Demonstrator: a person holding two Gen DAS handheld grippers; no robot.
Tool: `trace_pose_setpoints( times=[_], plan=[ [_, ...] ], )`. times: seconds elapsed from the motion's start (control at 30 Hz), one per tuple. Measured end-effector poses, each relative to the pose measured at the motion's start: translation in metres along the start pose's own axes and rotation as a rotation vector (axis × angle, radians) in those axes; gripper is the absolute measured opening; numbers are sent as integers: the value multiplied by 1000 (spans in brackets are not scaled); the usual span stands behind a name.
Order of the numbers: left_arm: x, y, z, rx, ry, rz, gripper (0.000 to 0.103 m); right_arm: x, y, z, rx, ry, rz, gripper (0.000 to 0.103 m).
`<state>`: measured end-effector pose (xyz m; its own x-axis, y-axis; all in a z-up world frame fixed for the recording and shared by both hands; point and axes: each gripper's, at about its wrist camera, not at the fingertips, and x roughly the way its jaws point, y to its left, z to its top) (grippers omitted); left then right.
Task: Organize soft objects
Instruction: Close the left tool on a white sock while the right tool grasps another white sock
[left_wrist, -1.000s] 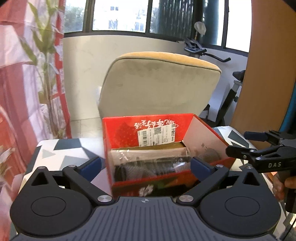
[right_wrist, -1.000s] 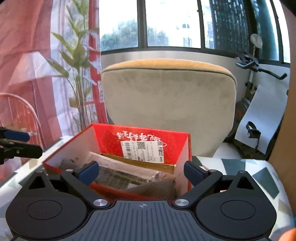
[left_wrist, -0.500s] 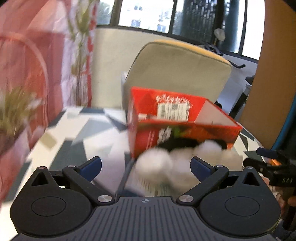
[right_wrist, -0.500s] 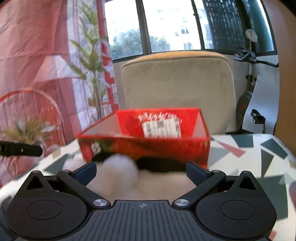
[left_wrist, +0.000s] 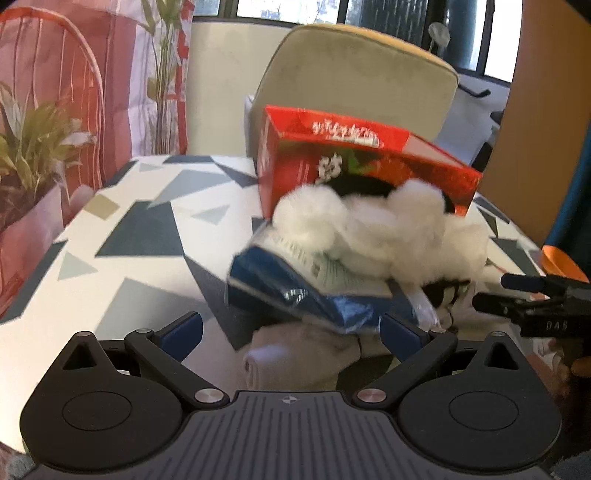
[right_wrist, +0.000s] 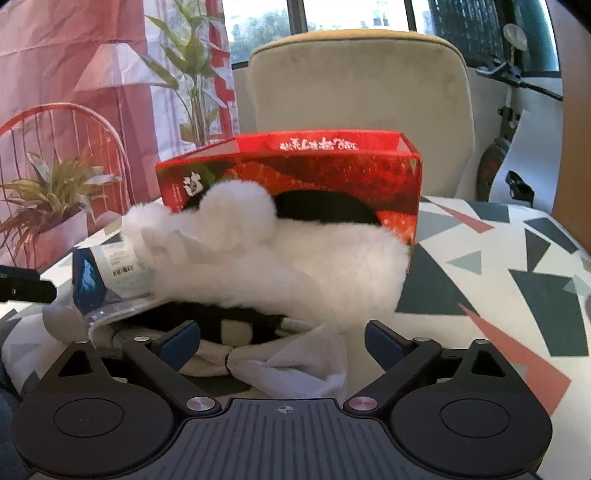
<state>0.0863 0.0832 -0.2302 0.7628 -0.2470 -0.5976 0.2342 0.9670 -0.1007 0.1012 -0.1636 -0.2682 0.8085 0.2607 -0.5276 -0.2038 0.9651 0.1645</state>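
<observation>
A red cardboard box (left_wrist: 365, 162) (right_wrist: 295, 177) stands on the patterned table. In front of it lies a heap: a white fluffy item with black parts (left_wrist: 373, 225) (right_wrist: 280, 258), a blue plastic packet (left_wrist: 306, 291) (right_wrist: 96, 273), and white cloth pieces (left_wrist: 295, 350) (right_wrist: 291, 362). My left gripper (left_wrist: 291, 332) is open and empty, just short of the heap. My right gripper (right_wrist: 282, 336) is open and empty, its fingers either side of the white cloth. The right gripper also shows at the right edge of the left wrist view (left_wrist: 532, 299).
A beige chair (left_wrist: 354, 74) (right_wrist: 362, 81) stands behind the table. Potted plants (left_wrist: 33, 147) (right_wrist: 55, 195) and a red wire chair are at the left. An exercise bike (right_wrist: 509, 110) stands at the back right. The table (left_wrist: 122, 236) (right_wrist: 517, 266) has triangle patterns.
Both grippers have pulled back and down from over the box. The views now face the box's front and the heap of soft items before it.
</observation>
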Motion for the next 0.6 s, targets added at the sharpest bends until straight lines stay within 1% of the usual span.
trace_pose_setpoints(
  times=[0.07, 0.2, 0.37, 0.47, 0.53, 0.6],
  plan=[
    [3, 0, -4, -10, 21, -15, 103, 2, -2, -2, 9, 11, -6, 89],
    [9, 3, -8, -25, 42, -5, 103, 6, -10, -5, 39, 31, -13, 86],
    [17, 14, -12, -89, 73, -6, 101, 9, -15, -8, 56, 47, -7, 81],
    [17, 18, -13, -127, 79, 17, 96, 11, -16, -8, 60, 55, -5, 77],
    [18, 23, -14, -158, 84, 5, 89, 11, -17, -8, 68, 52, -13, 74],
    [18, 24, -15, -167, 89, 1, 85, 12, -20, -8, 81, 54, -18, 70]
  ],
)
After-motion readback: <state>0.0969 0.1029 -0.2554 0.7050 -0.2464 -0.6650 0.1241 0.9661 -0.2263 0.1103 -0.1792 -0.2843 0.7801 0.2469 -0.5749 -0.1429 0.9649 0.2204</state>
